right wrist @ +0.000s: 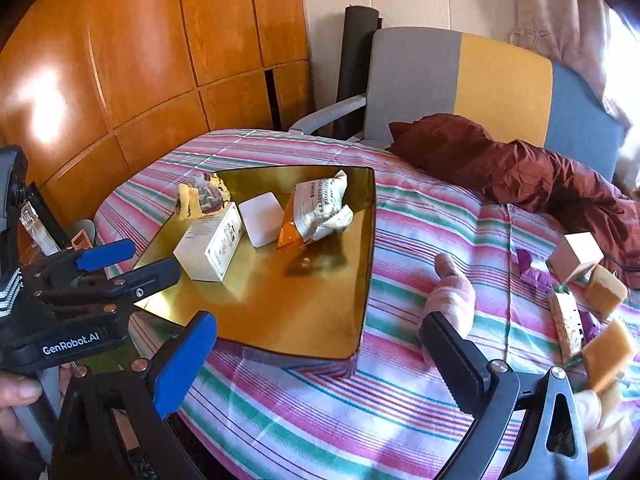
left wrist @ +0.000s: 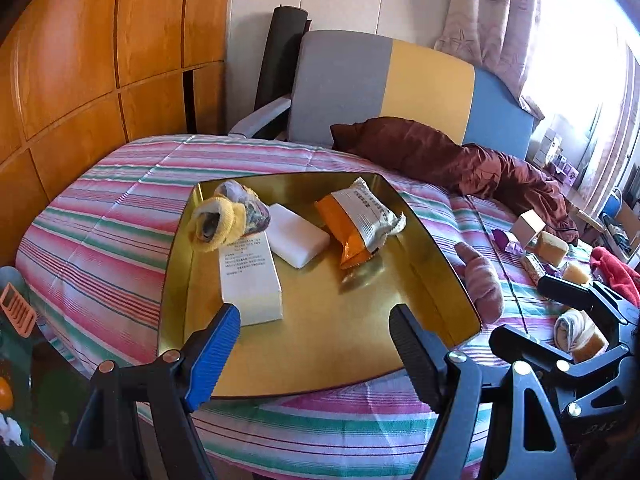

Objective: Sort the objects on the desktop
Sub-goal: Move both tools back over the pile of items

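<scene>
Gold tray (left wrist: 436, 280) holds sock, box, soap, snack packet (left wrist: 360, 220).

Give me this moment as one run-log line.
left gripper: open, empty, over gold tray | right gripper: open, empty, near pink sock on bedspread | tray: box, soap, snack bag, yellow sock

Tray (left wrist: 432, 256) on bed (left wrist: 120, 208); sock (left wrist: 482, 280) just right.

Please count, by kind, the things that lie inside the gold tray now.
In the gold tray:
Rolled sock: 1
White box: 1
White block: 1
Snack packet: 1
Total: 4
</scene>
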`<state>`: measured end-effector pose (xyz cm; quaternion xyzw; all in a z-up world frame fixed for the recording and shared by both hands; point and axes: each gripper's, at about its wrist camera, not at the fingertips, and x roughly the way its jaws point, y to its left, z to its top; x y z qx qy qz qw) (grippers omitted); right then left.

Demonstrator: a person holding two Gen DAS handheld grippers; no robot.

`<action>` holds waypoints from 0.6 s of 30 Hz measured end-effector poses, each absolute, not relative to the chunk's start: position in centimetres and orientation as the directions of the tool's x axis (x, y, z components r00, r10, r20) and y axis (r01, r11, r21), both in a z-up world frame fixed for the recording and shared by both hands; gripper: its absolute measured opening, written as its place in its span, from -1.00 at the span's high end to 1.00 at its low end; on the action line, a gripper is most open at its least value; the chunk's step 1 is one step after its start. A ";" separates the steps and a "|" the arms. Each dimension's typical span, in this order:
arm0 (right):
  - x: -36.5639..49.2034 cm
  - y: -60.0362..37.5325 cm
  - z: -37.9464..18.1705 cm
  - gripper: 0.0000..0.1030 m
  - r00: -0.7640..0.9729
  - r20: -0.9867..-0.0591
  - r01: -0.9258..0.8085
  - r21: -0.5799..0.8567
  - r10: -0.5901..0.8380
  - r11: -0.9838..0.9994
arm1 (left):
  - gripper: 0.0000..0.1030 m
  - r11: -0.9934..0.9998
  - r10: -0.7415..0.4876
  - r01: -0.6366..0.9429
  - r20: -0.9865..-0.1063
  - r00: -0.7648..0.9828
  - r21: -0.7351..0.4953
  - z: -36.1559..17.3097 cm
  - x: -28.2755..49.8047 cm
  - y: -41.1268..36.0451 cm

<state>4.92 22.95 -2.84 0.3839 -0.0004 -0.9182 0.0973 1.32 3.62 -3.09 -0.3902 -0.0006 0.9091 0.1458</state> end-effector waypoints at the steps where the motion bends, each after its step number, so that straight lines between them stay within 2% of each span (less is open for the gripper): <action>1: 5.1 23.1 -2.9 -0.99 -0.687 -0.706 0.173 0.075 -0.175 -0.982 | -0.51 -0.958 0.265 -0.264 -0.713 -0.649 -0.115 -3.2 1.3 3.7; 10: 6.2 26.7 -3.9 -0.99 -0.678 -0.725 0.077 0.098 -0.124 -0.992 | -0.51 -0.948 0.279 -0.301 -0.729 -0.625 -0.104 -4.0 1.4 4.9; 18: 7.3 30.5 -4.6 -0.99 -0.661 -0.748 -0.030 0.107 -0.061 -0.994 | -0.50 -0.902 0.395 -0.386 -0.729 -0.559 -0.194 -4.2 1.4 6.6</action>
